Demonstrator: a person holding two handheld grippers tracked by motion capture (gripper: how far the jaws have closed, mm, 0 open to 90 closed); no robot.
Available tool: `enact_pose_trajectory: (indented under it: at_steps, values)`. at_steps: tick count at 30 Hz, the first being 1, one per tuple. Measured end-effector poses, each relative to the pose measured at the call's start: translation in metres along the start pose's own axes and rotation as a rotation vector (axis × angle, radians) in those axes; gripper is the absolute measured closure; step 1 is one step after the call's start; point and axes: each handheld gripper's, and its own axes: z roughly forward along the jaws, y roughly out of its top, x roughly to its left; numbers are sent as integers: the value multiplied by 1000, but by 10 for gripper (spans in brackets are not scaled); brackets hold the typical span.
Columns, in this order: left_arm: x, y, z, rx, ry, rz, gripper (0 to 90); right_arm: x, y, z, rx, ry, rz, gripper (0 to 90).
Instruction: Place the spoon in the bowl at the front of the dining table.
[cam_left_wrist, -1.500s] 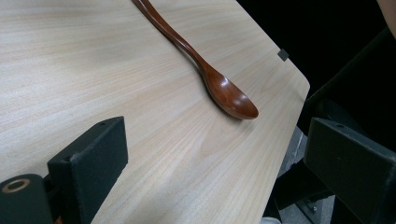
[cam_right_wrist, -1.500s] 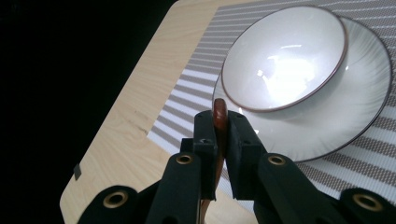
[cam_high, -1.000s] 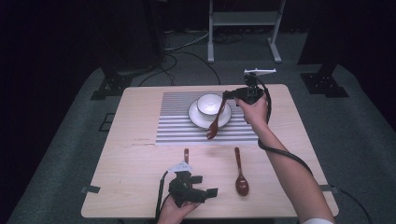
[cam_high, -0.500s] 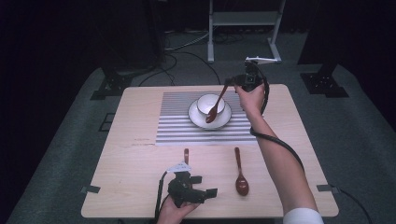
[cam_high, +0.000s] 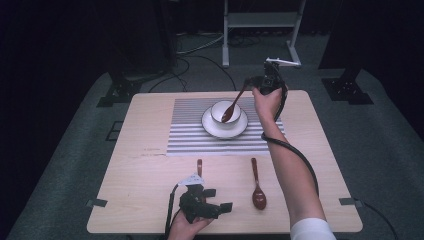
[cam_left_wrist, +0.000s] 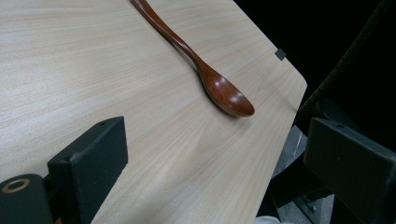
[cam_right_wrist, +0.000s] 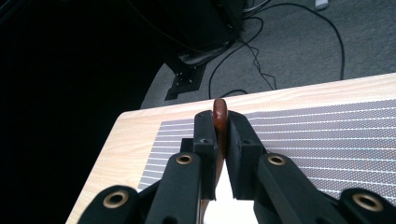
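A white bowl (cam_high: 220, 108) stands on a white saucer (cam_high: 225, 131) on the striped mat (cam_high: 190, 135). My right gripper (cam_high: 251, 83) is raised behind and to the right of the bowl, shut on the handle of a brown spoon (cam_high: 234, 103) that slants down, its scoop inside the bowl. The handle tip (cam_right_wrist: 219, 109) sticks up between the pinched jaws of that gripper (cam_right_wrist: 221, 128). My left gripper (cam_high: 218, 199) rests near the front edge, open and holding nothing (cam_left_wrist: 219, 140). A second brown spoon (cam_high: 257, 186) (cam_left_wrist: 219, 88) lies on the table just beyond its jaws.
A third spoon's handle (cam_high: 199, 165) pokes out from behind the left gripper. The wooden table (cam_high: 140, 175) has tape tabs at its front corners (cam_high: 348, 201). A metal stand (cam_high: 260, 20) and cables lie on the floor behind the table.
The right gripper lifted the spoon and swung it back and up: its scoop went from the saucer's front rim into the bowl. The left gripper stayed still.
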Motion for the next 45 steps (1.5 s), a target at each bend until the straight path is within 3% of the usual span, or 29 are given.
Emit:
enact_pose_trajectory:
  at_steps: [17, 30, 45]
  values:
    - [0, -1, 2, 5, -1, -1, 53, -12, -5, 3, 1, -14, 5, 824]
    - [2, 0, -1, 2, 4, 2, 53, -22, -20, 19, 92, -28, -4, 811]
    - [1, 0, 0, 2, 4, -1, 53, -48, -29, 21, 139, -38, 42, 747]
